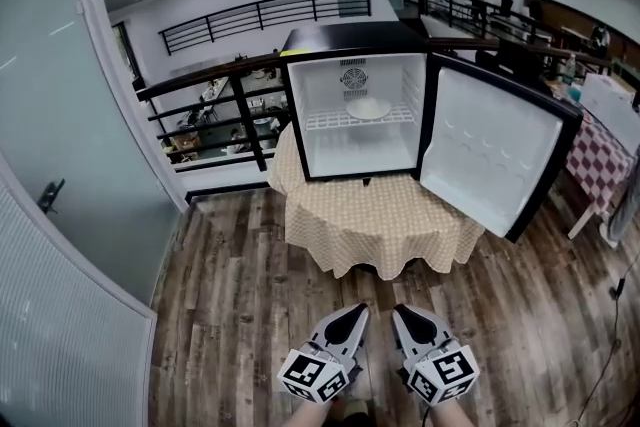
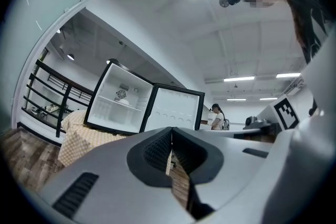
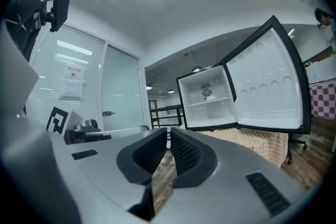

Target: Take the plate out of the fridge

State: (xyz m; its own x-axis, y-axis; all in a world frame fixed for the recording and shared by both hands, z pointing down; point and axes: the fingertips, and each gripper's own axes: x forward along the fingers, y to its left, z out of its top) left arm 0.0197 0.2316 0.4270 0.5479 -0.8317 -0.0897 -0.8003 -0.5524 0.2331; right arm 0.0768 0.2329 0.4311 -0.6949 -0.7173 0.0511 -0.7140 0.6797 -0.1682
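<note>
Wood-plank floor (image 1: 240, 295), head view: a round table (image 1: 380, 225) in tan checked cloth bore a small black fridge (image 1: 350, 40), its door (image 1: 490, 155) swung wide to the right. A white plate (image 1: 369, 109) lay on the wire shelf inside, toward the back. The left gripper (image 1: 357, 310) and right gripper (image 1: 399, 311) sat side by side at the bottom edge, well apart from the table. Left gripper view: jaws met at the tips, nothing between them; the plate showed small on the shelf; a person (image 2: 216, 116) stood beyond the open door. Right gripper view: jaws together and empty; same fridge and plate; only here, a paper notice (image 3: 72, 81) hung on a blind-covered panel beside a frosted glass door (image 3: 121, 99).
</note>
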